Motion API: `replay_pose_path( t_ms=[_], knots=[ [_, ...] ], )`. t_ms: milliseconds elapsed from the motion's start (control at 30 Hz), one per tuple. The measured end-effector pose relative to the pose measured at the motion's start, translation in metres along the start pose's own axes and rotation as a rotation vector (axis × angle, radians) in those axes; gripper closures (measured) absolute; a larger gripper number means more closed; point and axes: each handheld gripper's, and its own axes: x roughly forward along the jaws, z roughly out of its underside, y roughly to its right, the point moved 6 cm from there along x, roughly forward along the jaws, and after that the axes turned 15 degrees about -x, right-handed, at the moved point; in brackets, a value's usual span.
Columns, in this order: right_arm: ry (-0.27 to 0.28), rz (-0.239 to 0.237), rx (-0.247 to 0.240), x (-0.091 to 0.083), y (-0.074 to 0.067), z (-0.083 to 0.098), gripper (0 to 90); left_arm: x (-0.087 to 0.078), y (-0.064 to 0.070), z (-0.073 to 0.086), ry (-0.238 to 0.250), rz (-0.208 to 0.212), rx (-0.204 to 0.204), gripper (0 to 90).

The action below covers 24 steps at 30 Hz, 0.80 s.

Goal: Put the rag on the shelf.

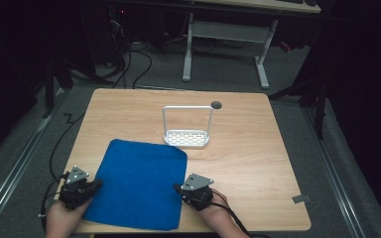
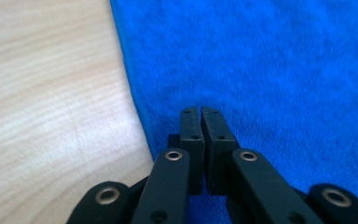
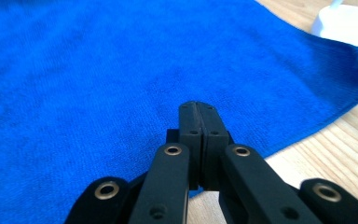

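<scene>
The left gripper (image 2: 200, 111) has its two black jaws pressed flat together, with nothing between them. Its tips sit just over the left edge of the blue towel (image 1: 139, 183). In the left gripper view the blue cloth starts right under the tips and spreads away to the front and to the right, and the bare wood lies off to the left.

The right gripper (image 3: 198, 105) is the same: its jaws are closed on nothing. Its tips hang just over the right edge of the towel. In the right gripper view the cloth spreads ahead and to the left, and the edge of the cloth runs away on the right side.

From above, the left gripper (image 1: 95, 184) and the right gripper (image 1: 177, 188) point in at each other, one on each side of the towel, near its front end. So the towel lies between the two grippers. Each one is as near to its own edge as the other is.

The towel lies flat on the wooden table (image 1: 258, 148). Its long way runs from the person toward the far side. The far right corner comes close to a small white rack (image 1: 187, 137) with a tall handle, which stands past the towel, near the middle of the table.

To pick up an edge, I think each gripper has to open first, because closed jaws cannot pinch the cloth.
</scene>
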Motion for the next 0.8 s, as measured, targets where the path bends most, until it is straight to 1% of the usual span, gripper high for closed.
replay_pose_path(
  t_ms=[33,67,133,200,233,333,467,500,533,633,800],
  knots=[
    [-0.022,-0.009,0.000,0.005,-0.001,0.002,90.0,0.000,0.001,0.000,0.001,-0.001,-0.001,88.4],
    [-0.022,-0.009,0.000,0.005,-0.001,0.002,90.0,0.000,0.001,0.000,0.001,-0.001,-0.001,88.4],
    [-0.048,-0.002,-0.006,0.009,0.000,0.005,90.0,0.000,0.002,0.001,0.000,-0.001,0.007,88.4],
    [-0.068,0.006,0.000,0.012,0.003,0.008,90.0,0.000,0.003,0.001,-0.001,0.001,0.009,88.3],
    [-0.084,0.006,0.014,0.014,0.005,0.012,90.0,0.000,0.003,0.002,0.002,0.004,0.005,88.3],
    [-0.079,0.000,0.020,0.015,0.006,0.015,90.0,0.000,0.002,0.002,0.003,0.011,-0.002,88.1],
    [-0.092,0.009,0.005,0.013,0.005,0.015,90.0,0.000,0.002,0.002,0.003,0.023,-0.010,88.0],
    [-0.091,0.004,0.005,0.013,0.006,0.016,90.0,0.000,0.003,0.003,0.003,0.031,-0.007,86.6],
    [-0.091,0.004,0.005,0.013,0.006,0.016,90.0,0.000,0.003,0.003,0.003,0.031,-0.007,86.1],
    [-0.093,0.005,0.004,0.012,0.006,0.017,90.0,-0.001,0.005,0.004,0.000,0.029,0.011,86.2],
    [-0.098,0.003,0.006,0.009,0.006,0.018,90.0,-0.001,0.006,0.004,-0.006,0.045,0.008,86.2]
  ],
)
